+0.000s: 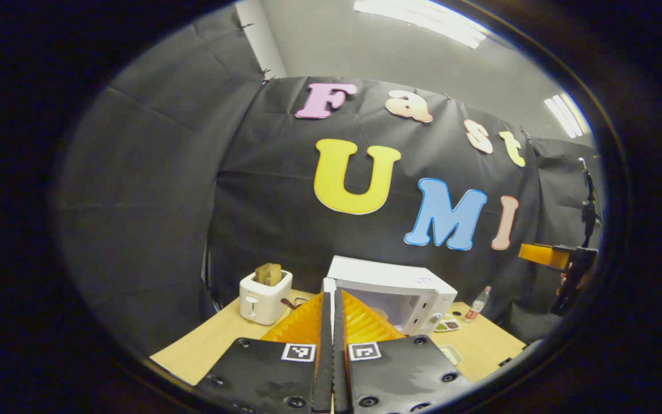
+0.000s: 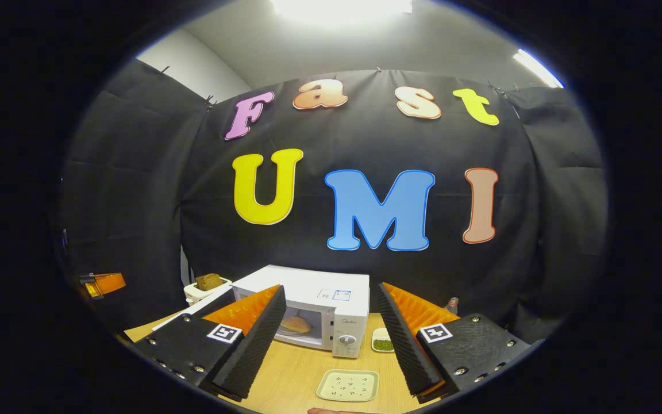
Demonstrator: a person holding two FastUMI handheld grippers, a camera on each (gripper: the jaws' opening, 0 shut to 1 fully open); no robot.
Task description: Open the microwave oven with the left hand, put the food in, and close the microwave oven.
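Observation:
A white microwave (image 1: 391, 280) stands at the back of the wooden table (image 1: 216, 339). In the right gripper view the microwave (image 2: 347, 322) has its door (image 2: 193, 307) swung open to the left, and a round bun-like food (image 2: 295, 325) lies inside. My left gripper (image 1: 331, 294) is shut with nothing between its fingers, raised in front of the microwave's left edge. My right gripper (image 2: 330, 286) is open and empty, held above the table facing the microwave. The left gripper (image 2: 101, 284) shows at the far left, the right gripper (image 1: 549, 256) at the far right.
A white toaster (image 1: 265, 296) with bread in it stands left of the microwave. An empty pale plate (image 2: 347, 384) lies on the table in front. A small dish of green food (image 2: 383, 344) and a bottle (image 2: 451, 303) sit to the right.

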